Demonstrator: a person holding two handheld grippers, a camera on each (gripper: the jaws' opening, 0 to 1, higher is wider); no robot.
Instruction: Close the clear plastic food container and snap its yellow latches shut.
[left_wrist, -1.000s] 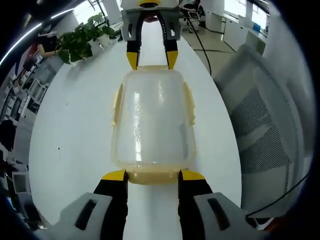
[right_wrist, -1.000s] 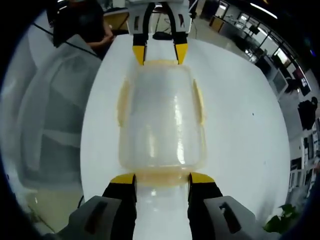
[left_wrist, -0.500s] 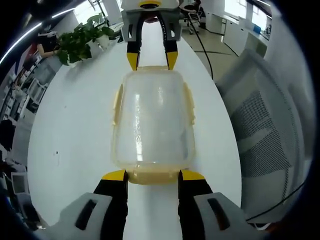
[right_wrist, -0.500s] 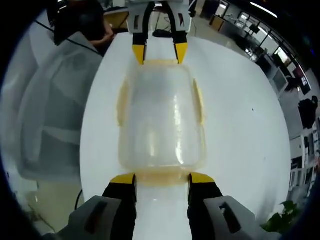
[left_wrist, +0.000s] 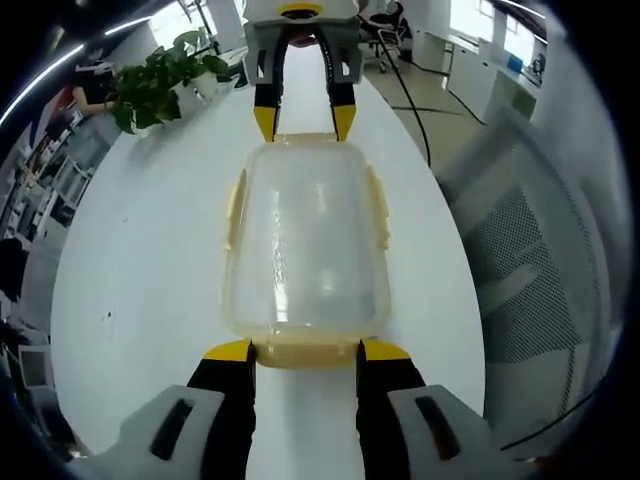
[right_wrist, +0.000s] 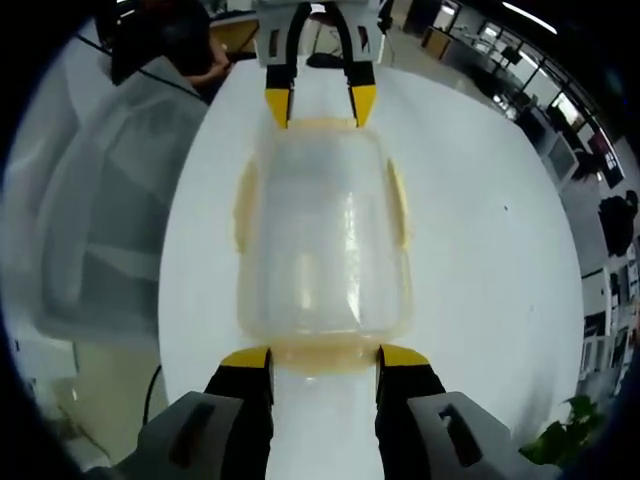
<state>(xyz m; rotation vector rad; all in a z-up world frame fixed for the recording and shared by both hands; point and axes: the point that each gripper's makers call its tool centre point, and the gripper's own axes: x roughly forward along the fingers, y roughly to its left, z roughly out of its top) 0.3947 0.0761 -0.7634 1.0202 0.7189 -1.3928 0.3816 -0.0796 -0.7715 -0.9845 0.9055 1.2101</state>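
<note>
The container (left_wrist: 305, 245) is lying lengthwise between the two grippers: the left gripper (left_wrist: 305, 352) and right gripper (right_wrist: 324, 358) are facing each other, open jaws straddling its opposite end latches

Looked close along own jaws from opposite ends of the container (left_wrist: 305, 240), facing each other; shared the container (right_wrist: 322, 240), white table (left_wrist: 150, 260) and the opposite gripper.

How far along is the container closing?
Done: the lid sits on the clear container, on the white table. In hand: the left gripper and the right gripper stand open at its two ends, each straddling an end latch. Left: the side latches look splayed out and unsnapped; whether the end ones have clicked, I cannot tell.
</note>
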